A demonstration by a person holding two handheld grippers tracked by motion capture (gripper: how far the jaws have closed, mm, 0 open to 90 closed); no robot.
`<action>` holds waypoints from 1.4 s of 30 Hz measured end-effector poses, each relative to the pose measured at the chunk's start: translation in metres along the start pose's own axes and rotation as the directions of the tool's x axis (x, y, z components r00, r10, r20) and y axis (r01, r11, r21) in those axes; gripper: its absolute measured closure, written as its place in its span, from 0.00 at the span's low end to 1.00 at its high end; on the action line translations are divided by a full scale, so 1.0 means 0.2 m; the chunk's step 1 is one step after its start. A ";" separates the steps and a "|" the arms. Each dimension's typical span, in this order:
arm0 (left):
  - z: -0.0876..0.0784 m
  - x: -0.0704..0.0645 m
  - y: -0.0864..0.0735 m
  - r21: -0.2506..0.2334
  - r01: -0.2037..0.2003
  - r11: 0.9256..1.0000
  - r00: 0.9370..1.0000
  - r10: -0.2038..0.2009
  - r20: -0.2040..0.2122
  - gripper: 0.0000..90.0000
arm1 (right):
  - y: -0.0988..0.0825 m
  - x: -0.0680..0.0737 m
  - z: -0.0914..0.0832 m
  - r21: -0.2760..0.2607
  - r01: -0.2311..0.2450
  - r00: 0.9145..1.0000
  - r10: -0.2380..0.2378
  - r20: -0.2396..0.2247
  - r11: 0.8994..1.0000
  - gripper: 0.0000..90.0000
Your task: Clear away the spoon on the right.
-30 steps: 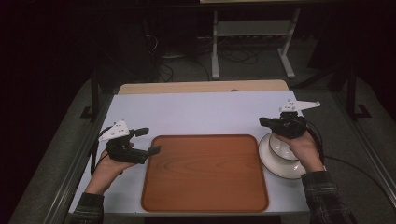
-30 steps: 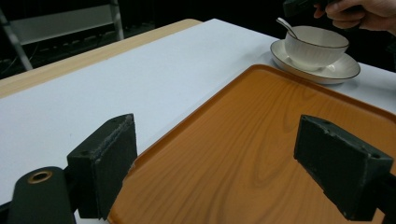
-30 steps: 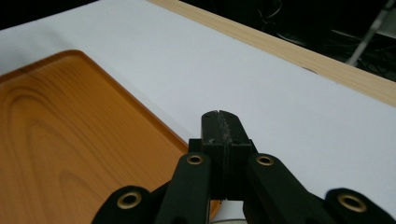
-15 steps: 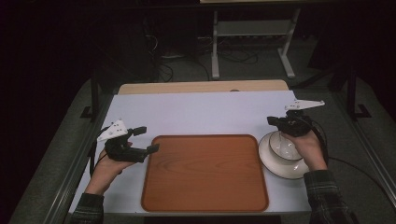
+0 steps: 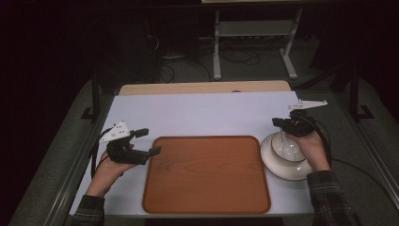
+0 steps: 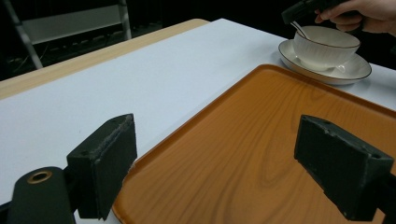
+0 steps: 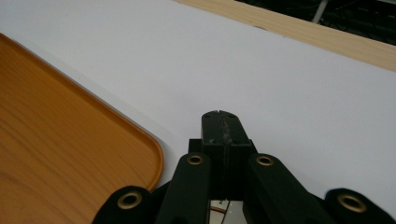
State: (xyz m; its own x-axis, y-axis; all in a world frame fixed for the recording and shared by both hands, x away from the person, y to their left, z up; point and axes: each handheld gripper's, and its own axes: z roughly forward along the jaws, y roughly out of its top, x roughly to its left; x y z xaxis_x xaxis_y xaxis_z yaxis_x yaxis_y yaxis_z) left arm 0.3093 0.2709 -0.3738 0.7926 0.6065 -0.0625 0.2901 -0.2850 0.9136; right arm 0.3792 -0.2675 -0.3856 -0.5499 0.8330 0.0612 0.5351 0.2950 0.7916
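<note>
The right claw (image 5: pixel 281 123) grips a spoon (image 6: pixel 299 30) above the bowl (image 6: pixel 325 46).

Spoon (image 6: pixel 299 29) handle top hidden in right gripper (image 6: pixel 306 8), bowl end inside cup (image 6: pixel 326 46).

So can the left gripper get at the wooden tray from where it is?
Probably yes: the left gripper is open beside the tray, its left edge right there, nothing between.
</note>
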 end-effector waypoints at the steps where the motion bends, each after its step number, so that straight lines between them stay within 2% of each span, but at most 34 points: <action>1: 0.00 0.00 0.00 0.000 0.000 1.000 1.000 0.000 0.000 0.14 | 0.00 0.00 0.00 0.000 0.000 1.000 0.000 0.000 1.000 1.00; 19: 0.00 0.00 0.00 0.009 -0.002 1.000 1.000 0.002 -0.002 0.14 | -0.03 -0.08 -0.04 0.017 -0.026 0.997 0.025 0.067 1.000 1.00; 42: 0.00 0.00 0.00 0.019 0.004 1.000 1.000 -0.004 -0.003 0.14 | -0.13 -0.18 -0.16 0.003 -0.103 0.988 0.102 0.118 0.995 1.00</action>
State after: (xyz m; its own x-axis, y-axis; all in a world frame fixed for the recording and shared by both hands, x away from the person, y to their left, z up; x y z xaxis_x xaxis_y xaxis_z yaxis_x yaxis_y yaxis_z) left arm 0.3097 0.2715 -0.3740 0.7900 0.6097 -0.0651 0.3035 -0.2965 0.9055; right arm 0.3646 -0.3209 -0.3892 -0.4130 0.9081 0.0691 0.5909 0.2094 0.7791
